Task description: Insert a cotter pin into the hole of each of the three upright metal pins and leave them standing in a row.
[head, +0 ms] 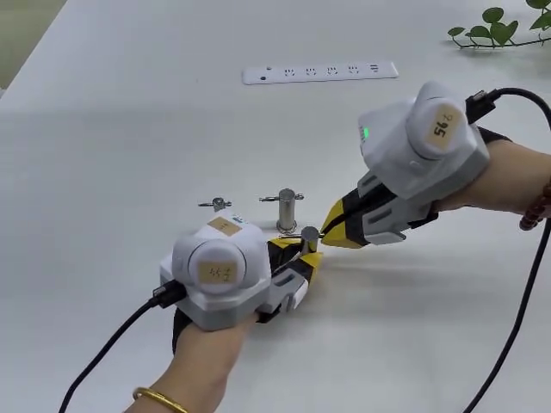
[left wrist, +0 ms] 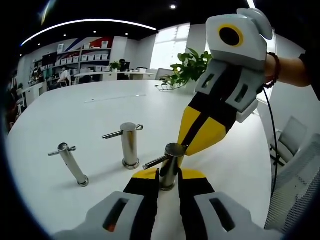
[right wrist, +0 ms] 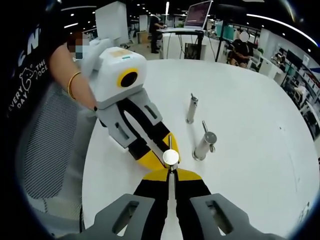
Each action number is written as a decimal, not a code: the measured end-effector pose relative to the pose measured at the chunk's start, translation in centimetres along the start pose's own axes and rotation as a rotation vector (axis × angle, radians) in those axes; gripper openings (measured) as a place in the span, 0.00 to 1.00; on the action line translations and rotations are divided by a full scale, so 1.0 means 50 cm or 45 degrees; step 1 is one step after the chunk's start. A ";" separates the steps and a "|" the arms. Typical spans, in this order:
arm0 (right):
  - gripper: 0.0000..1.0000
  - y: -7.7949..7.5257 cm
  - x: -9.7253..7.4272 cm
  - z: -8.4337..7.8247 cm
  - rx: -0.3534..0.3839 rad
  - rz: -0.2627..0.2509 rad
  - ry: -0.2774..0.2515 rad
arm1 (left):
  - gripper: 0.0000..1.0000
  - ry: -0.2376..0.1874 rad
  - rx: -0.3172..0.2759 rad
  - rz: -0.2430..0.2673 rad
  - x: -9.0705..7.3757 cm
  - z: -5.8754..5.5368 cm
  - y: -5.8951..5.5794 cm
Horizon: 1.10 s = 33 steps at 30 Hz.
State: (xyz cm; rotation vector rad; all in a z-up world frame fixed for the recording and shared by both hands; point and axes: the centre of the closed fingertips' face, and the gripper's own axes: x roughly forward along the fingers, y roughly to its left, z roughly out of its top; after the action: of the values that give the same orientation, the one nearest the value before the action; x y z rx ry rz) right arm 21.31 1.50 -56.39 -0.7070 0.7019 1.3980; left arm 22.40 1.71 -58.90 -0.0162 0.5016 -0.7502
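The third metal pin (left wrist: 170,167) stands on the table (left wrist: 75,115), clamped low by the jaws of my left gripper (left wrist: 169,176) to steady it. The jaws of my right gripper (right wrist: 171,172), closed on the cotter pin (left wrist: 154,161), feed it through the hole. The middle metal pin (left wrist: 130,145) and far metal pin (left wrist: 72,162) already carry theirs.
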 end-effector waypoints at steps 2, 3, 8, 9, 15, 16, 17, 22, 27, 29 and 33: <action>0.00 -0.002 0.001 -0.001 0.004 -0.002 0.000 | 0.12 0.002 0.004 -0.004 0.000 0.000 -0.001; 0.00 -0.001 0.001 0.000 0.005 -0.003 0.000 | 0.12 0.003 0.009 -0.005 0.000 -0.001 -0.001; 0.00 -0.004 0.001 -0.002 0.010 -0.007 0.002 | 0.13 0.006 0.005 -0.004 0.000 -0.001 0.000; 0.01 -0.004 0.001 -0.002 0.009 -0.009 0.003 | 0.14 0.007 0.007 -0.001 -0.001 -0.001 0.001; 0.07 -0.004 -0.001 -0.002 0.032 -0.025 0.005 | 0.18 0.019 0.011 0.005 -0.008 0.000 0.009; 0.08 -0.005 -0.001 -0.002 0.039 -0.028 0.003 | 0.19 0.022 0.015 0.003 -0.010 0.000 0.009; 0.09 -0.005 -0.002 -0.001 0.049 -0.030 0.000 | 0.19 0.023 0.023 0.000 -0.014 0.002 0.010; 0.11 -0.001 -0.005 0.007 0.086 -0.032 -0.021 | 0.25 0.038 0.009 -0.020 -0.032 0.006 0.011; 0.17 -0.005 -0.005 0.013 0.124 -0.043 -0.040 | 0.31 0.051 0.034 -0.029 -0.063 0.009 0.010; 0.20 -0.005 -0.004 0.016 0.130 -0.047 -0.041 | 0.34 0.043 0.023 -0.014 -0.073 0.015 0.014; 0.21 -0.005 -0.001 0.020 0.121 -0.056 -0.050 | 0.40 0.020 0.054 0.018 -0.092 0.030 0.018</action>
State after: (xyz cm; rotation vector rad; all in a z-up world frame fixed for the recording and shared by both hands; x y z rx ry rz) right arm 21.57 2.24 -55.72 -0.6152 0.7138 1.3263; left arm 20.79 5.13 -55.75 0.0326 0.5000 -0.7473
